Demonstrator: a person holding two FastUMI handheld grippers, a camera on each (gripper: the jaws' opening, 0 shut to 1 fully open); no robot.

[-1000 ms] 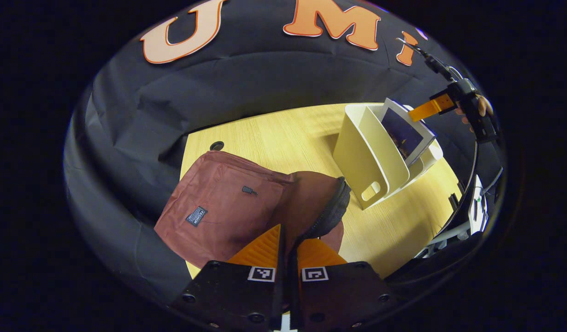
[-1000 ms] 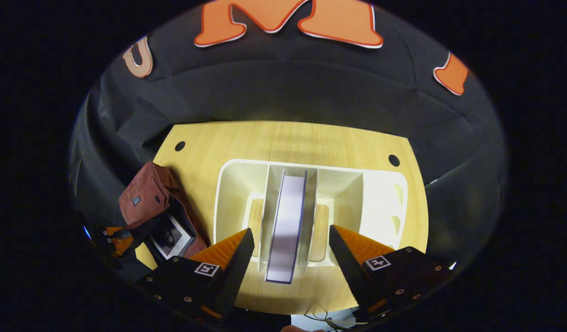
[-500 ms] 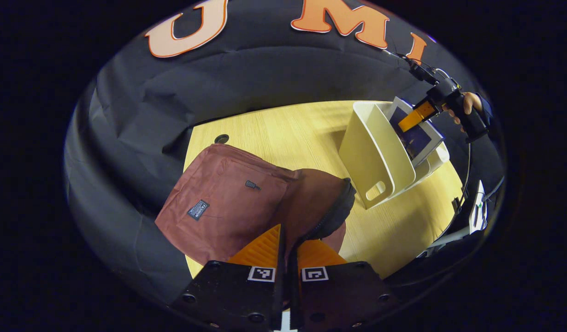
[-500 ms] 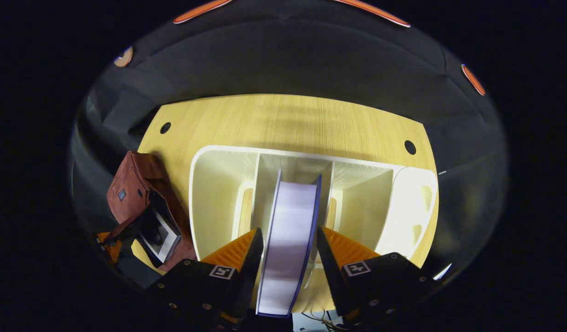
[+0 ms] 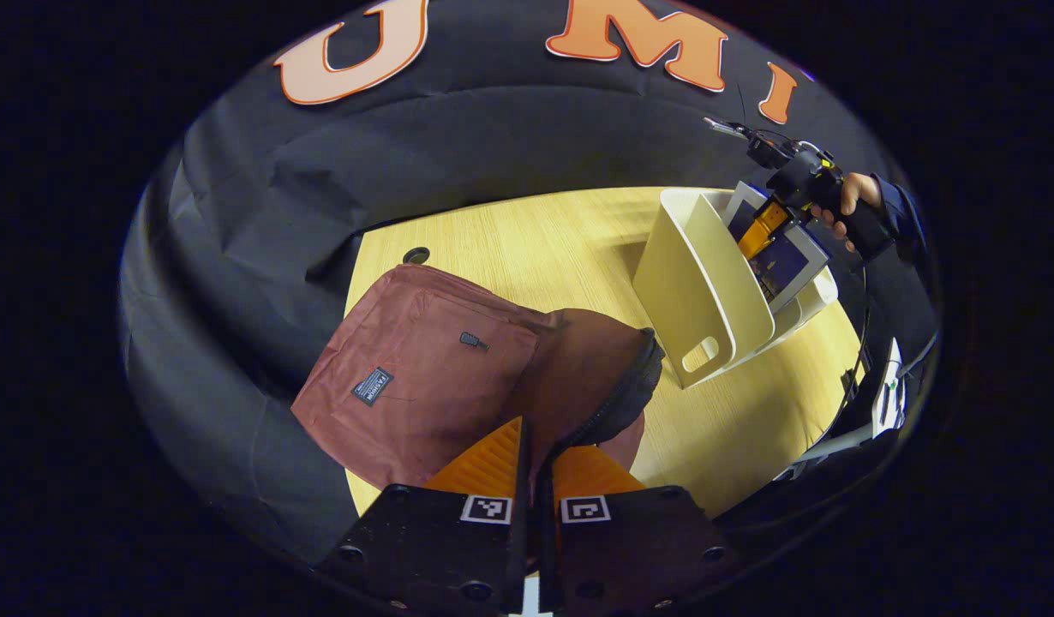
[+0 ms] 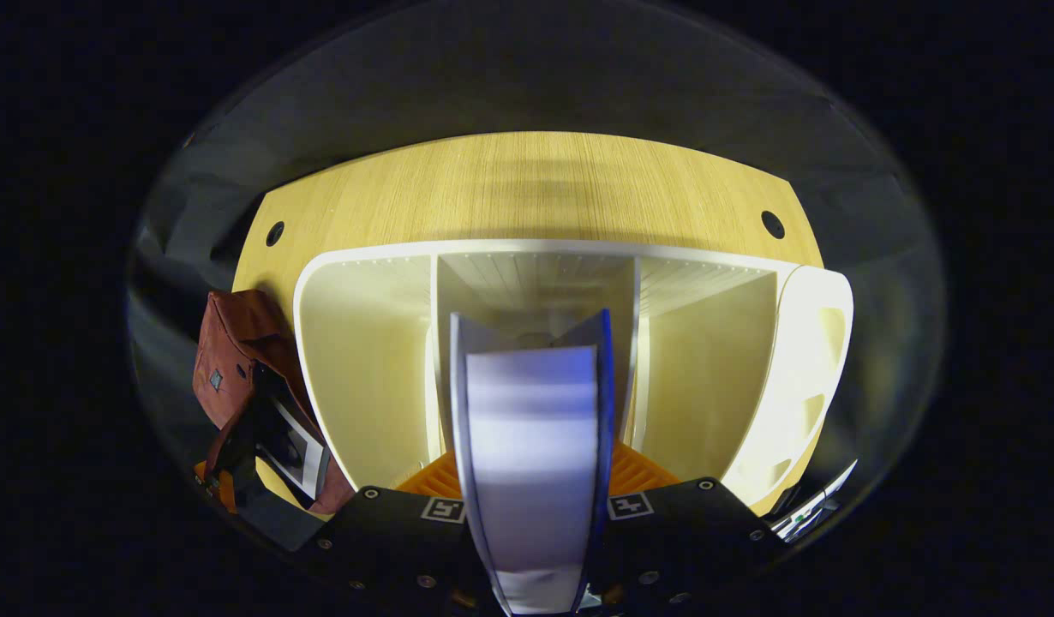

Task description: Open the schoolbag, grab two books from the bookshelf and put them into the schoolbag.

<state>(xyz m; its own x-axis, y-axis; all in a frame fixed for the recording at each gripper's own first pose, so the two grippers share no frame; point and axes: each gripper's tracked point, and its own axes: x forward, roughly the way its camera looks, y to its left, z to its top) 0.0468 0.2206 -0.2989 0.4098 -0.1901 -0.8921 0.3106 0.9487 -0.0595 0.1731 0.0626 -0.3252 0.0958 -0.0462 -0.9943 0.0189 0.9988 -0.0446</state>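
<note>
right gripper on the shelf book, left gripper pinching the bag rim

while your left gripper (image 5: 537, 446) sits with its fingers pressed together on the zipper rim of the maroon schoolbag (image 5: 458, 377), the bag lies on the wooden table (image 5: 535, 248) with its mouth pulled open toward the bookshelf (image 5: 698, 283). both fingers squeeze the fabric edge, no gap between them.

in the left gripper view you see your right gripper (image 5: 763, 230) farther off, a hand (image 5: 844, 206) gripping its handle, tips down at the top of the book (image 5: 784, 261) that stands tilted in the white shelf.

in the right gripper view the book (image 6: 535, 463) is up close, page edge facing the camera, standing in the middle compartment of the bookshelf (image 6: 364, 360). your right gripper (image 6: 534, 471) straddles it, one finger on each cover, fingers drawn in tight against the covers, so it reads as clamped on the book. fingertips are hidden behind the book.

at the left of that view the schoolbag (image 6: 236, 360) is open just beside the shelf, and another book (image 6: 300, 450) with a white border and dark picture shows inside its mouth. compartments either side of the middle one hold nothing you can make out.
</note>
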